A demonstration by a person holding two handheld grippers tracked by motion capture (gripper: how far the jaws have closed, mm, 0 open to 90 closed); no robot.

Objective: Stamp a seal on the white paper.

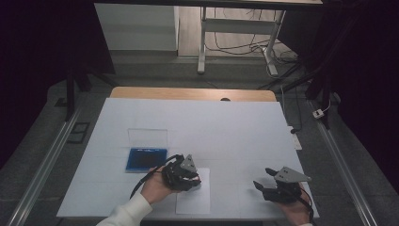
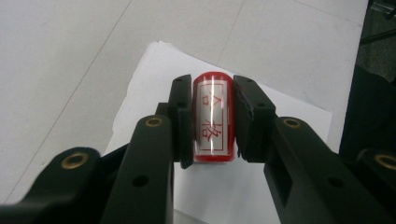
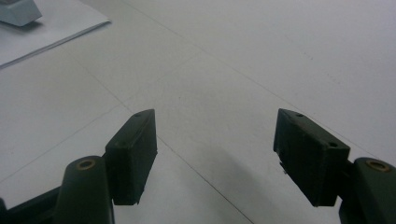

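**Stamp clamped over the sheet**

The left gripper (image 2: 212, 116) is clenched on a stamp (image 2: 213, 116), a short red cylinder with a white label printed in red characters. Its jaws press the stamp's two curved sides, and in the left gripper view the stamp hangs over a sheet (image 2: 289, 116) of white paper lying on the table (image 1: 235, 127). Whether its lower end touches the paper I cannot tell, since the body hides that end.

The stamp looks like hard, glossy plastic: light, stiff, unlikely to crush, but probably slippery on its round wall. The sides near mid-height, where the jaws already sit, seem the best place to hold it; a grip nearer either end would likely let it tip or twist out. The inked face is best kept off the pads.

The right gripper (image 3: 215, 154) is released, jaws wide apart with nothing between them, low over bare table to the right of the sheet.

By count: one stamp, one sheet, two grippers, and one ink pad (image 1: 146, 157), a flat blue case lying open with its clear lid (image 1: 147, 137) folded back on the far side. The pad lies just left of the left gripper in the high view, near the sheet but apart from it.
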